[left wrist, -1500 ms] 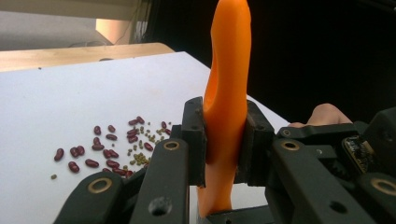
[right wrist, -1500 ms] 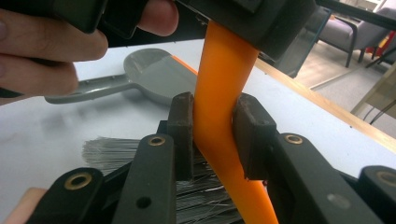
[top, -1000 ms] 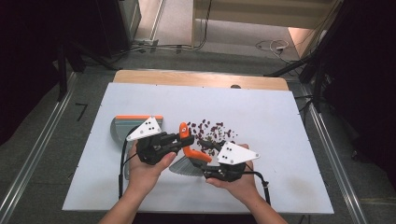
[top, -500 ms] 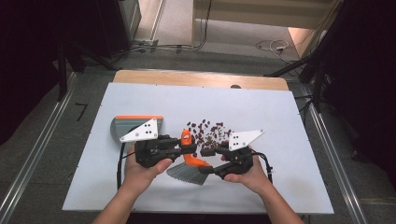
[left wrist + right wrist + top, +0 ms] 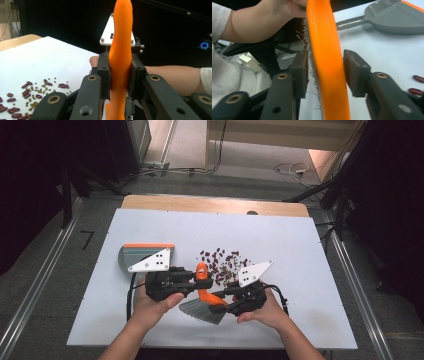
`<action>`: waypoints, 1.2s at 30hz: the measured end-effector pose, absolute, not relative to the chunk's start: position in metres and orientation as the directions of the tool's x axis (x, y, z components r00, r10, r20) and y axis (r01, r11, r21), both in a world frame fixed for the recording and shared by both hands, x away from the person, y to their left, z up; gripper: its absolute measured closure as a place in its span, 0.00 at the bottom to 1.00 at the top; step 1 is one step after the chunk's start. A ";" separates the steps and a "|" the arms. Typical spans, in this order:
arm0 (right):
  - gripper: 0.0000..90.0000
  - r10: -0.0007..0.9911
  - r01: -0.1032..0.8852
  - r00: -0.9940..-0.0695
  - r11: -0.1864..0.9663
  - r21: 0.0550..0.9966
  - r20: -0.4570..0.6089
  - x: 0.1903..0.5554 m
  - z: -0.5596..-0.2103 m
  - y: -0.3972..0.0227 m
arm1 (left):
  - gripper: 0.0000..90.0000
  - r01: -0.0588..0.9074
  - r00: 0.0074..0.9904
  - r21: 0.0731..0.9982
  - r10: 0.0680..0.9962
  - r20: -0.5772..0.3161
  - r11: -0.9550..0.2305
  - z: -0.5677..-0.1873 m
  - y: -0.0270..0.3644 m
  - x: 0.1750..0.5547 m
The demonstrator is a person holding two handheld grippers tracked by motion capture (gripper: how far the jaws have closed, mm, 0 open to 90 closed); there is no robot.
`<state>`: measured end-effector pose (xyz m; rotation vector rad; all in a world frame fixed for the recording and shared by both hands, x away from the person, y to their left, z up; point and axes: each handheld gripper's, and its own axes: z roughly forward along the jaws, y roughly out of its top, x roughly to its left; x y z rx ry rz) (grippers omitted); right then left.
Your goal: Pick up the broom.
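A hand brush with an orange handle and grey bristles is held over the white table near the front edge. My left gripper is shut on the handle, with both pads pressed against its sides. My right gripper comes in from the right, lower down by the bristles. Its jaws have just been closing with the brush's orange back between them. A gap still shows beside the right pad, so the right gripper is open around the brush.
A grey dustpan with an orange edge lies left of the hands, also in the right gripper view. Red beans and small green ones are scattered at the table's middle, just beyond the grippers. Black surrounds lie past the table's edges.
My right hand has shifted a little toward the far side, its white plate now tilted higher, and its jaws have narrowed around the brush. The left hand has kept its place and its grip.
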<state>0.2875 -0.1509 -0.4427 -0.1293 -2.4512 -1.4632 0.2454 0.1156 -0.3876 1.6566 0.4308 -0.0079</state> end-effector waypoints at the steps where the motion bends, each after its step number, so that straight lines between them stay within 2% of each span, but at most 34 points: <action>1: 0.66 -0.068 0.223 -0.955 0.481 0.848 0.290 0.287 -0.443 -0.151 | 0.85 0.284 0.928 0.957 0.269 -0.258 -0.065 -0.388 0.116 0.246; 3: 0.72 -0.076 0.221 -0.952 0.493 0.841 0.295 0.287 -0.444 -0.149 | 0.85 0.287 0.930 0.956 0.258 -0.262 -0.063 -0.388 0.116 0.246; 9: 0.76 -0.113 0.205 -0.946 0.521 0.829 0.305 0.284 -0.443 -0.146 | 0.85 0.303 0.929 0.952 0.238 -0.284 -0.050 -0.390 0.117 0.248; 12: 0.77 -0.063 0.229 -0.950 0.521 0.822 0.305 0.285 -0.440 -0.145 | 0.82 0.306 0.913 0.951 0.296 -0.281 -0.040 -0.391 0.121 0.251; 13: 0.77 -0.037 0.234 -0.954 0.528 0.816 0.297 0.286 -0.440 -0.145 | 0.77 0.299 0.904 0.953 0.333 -0.269 -0.040 -0.392 0.122 0.250; 14: 0.77 -0.037 0.234 -0.954 0.528 0.816 0.297 0.286 -0.440 -0.145 | 0.77 0.298 0.894 0.954 0.364 -0.263 -0.042 -0.392 0.122 0.251; 15: 0.77 0.003 0.247 -0.957 0.533 0.809 0.290 0.287 -0.441 -0.146 | 0.60 0.306 0.885 0.951 0.381 -0.266 -0.045 -0.393 0.123 0.252; 17: 0.77 0.046 0.272 -0.955 0.533 0.801 0.294 0.290 -0.440 -0.147 | 0.48 0.306 0.871 0.950 0.422 -0.253 -0.062 -0.395 0.124 0.252; 18: 0.77 0.046 0.272 -0.955 0.533 0.801 0.294 0.290 -0.440 -0.147 | 0.48 0.306 0.865 0.950 0.437 -0.247 -0.067 -0.396 0.124 0.252; 19: 0.77 0.070 0.284 -0.954 0.531 0.799 0.292 0.291 -0.439 -0.148 | 0.41 0.310 0.857 0.948 0.452 -0.246 -0.072 -0.398 0.124 0.251; 20: 0.77 0.123 0.307 -0.950 0.526 0.793 0.286 0.293 -0.435 -0.151 | 0.29 0.312 0.850 0.947 0.467 -0.243 -0.076 -0.399 0.125 0.251; 21: 0.77 0.123 0.307 -0.950 0.526 0.793 0.286 0.293 -0.435 -0.151 | 0.29 0.313 0.844 0.947 0.480 -0.239 -0.078 -0.400 0.125 0.251; 22: 0.77 0.187 0.327 -0.945 0.524 0.786 0.269 0.296 -0.433 -0.155 | 0.20 0.316 0.839 0.946 0.486 -0.243 -0.073 -0.401 0.126 0.251; 29: 0.77 0.359 0.368 -0.911 0.493 0.788 0.201 0.303 -0.424 -0.173 | 0.04 0.332 0.819 0.940 0.517 -0.249 -0.074 -0.409 0.134 0.251; 36: 0.77 0.464 0.383 -0.874 0.477 0.791 0.144 0.308 -0.416 -0.190 | 0.00 0.339 0.815 0.938 0.519 -0.257 -0.068 -0.421 0.147 0.251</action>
